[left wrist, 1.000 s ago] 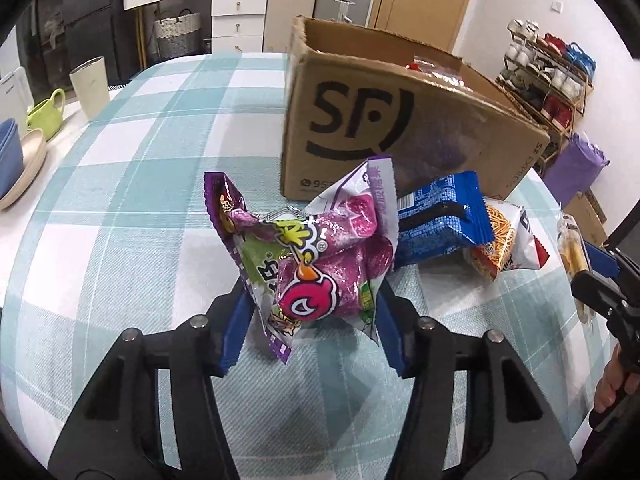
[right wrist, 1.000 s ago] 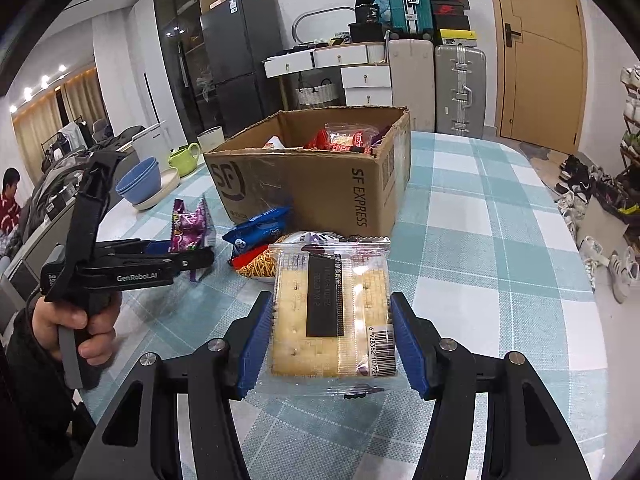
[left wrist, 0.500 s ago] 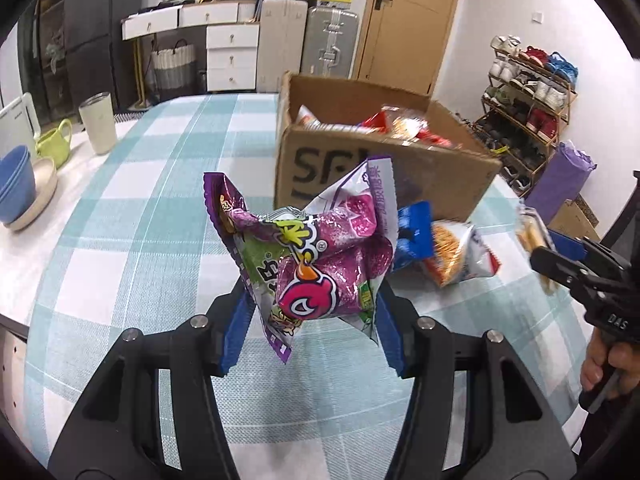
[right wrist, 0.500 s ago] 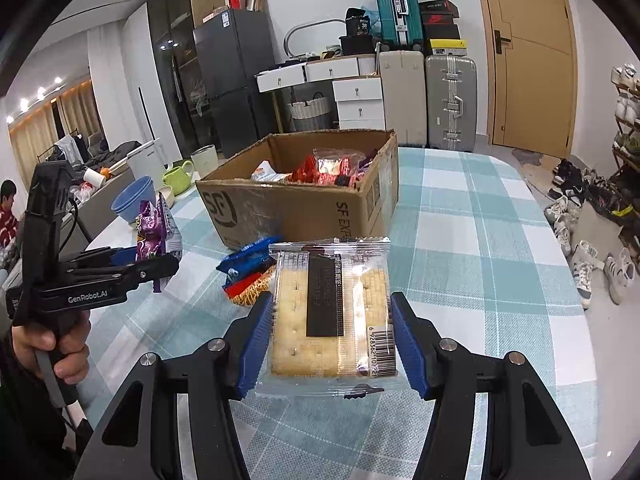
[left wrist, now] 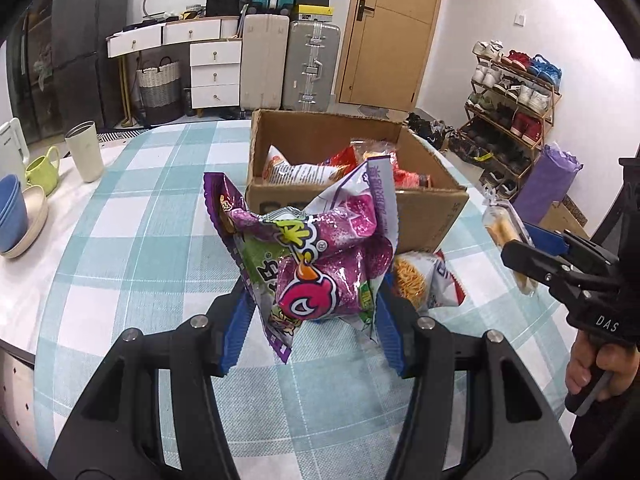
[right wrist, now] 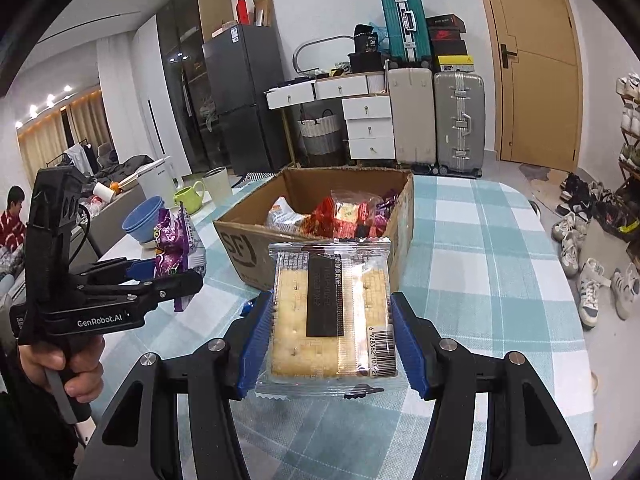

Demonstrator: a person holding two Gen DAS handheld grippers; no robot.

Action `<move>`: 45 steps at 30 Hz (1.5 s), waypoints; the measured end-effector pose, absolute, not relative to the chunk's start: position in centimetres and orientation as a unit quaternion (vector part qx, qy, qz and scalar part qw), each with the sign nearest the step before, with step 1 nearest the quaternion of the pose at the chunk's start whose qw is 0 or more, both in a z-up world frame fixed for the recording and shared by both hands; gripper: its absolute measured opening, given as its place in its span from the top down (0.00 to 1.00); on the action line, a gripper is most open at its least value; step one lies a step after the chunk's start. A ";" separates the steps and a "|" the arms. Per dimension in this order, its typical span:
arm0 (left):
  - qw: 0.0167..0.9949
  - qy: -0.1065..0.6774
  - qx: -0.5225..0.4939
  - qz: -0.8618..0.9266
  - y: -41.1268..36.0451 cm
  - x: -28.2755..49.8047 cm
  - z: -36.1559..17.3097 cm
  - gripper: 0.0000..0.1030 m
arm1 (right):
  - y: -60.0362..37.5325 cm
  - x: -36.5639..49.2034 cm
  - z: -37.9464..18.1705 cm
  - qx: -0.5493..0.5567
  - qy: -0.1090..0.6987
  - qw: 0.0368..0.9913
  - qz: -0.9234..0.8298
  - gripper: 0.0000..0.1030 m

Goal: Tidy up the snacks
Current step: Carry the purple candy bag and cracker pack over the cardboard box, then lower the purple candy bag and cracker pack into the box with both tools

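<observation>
Several snack packets already lie inside the cardboard box (left wrist: 424,216) at the centre of the frame, while an orange-printed snack bag (left wrist: 424,284) remains on the checked tablecloth (left wrist: 132,240) just below the box's right corner, so the sorting looks partly done. Two more are in transit, judging by their lifted position: the left gripper (left wrist: 312,332), jaws partly closed, clamps a crumpled purple snack bag (left wrist: 316,256) at lower centre, and the right gripper (right wrist: 332,344) likewise pinches a clear-wrapped cracker pack (right wrist: 332,312) by its side edges, in front of the box.
</observation>
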State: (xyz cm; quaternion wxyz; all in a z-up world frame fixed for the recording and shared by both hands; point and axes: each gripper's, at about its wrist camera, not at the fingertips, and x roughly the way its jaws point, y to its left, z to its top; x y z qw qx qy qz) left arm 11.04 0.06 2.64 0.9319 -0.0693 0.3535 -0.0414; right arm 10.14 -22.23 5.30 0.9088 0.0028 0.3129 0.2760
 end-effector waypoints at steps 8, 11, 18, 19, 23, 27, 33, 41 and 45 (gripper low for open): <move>0.935 0.348 -0.062 -0.035 -0.2 10.8 4.8 0.49 | -21.7 10.1 7.7 0.001 0.299 0.911 0.283 0.43; 0.938 0.341 -0.057 -0.028 -0.4 10.4 5.8 0.49 | -21.4 10.2 8.6 -0.004 0.291 0.913 0.286 0.43; 0.943 0.330 -0.048 -0.020 -0.4 9.7 8.2 0.49 | -20.7 10.3 10.5 -0.004 0.279 0.914 0.295 0.43; 0.943 0.328 -0.047 -0.019 -0.4 9.4 8.6 0.49 | -20.7 10.4 10.6 -0.006 0.278 0.914 0.295 0.43; 0.945 0.323 -0.050 -0.014 -0.2 9.2 9.4 0.49 | -20.6 11.2 10.8 -0.010 0.273 0.916 0.293 0.43; 0.945 0.323 -0.046 -0.017 -0.2 9.6 9.7 0.48 | -20.3 12.2 10.6 -0.011 0.275 0.918 0.286 0.43; 0.945 0.324 -0.041 -0.028 -0.6 10.5 9.8 0.48 | -19.7 14.2 10.2 -0.011 0.281 0.917 0.282 0.43; 0.943 0.329 -0.041 -0.030 -0.3 11.3 9.6 0.48 | -18.7 16.6 9.8 -0.012 0.291 0.913 0.287 0.43; 0.942 0.332 -0.040 -0.030 -0.3 11.5 9.8 0.48 | -18.4 17.4 9.8 -0.011 0.292 0.912 0.288 0.43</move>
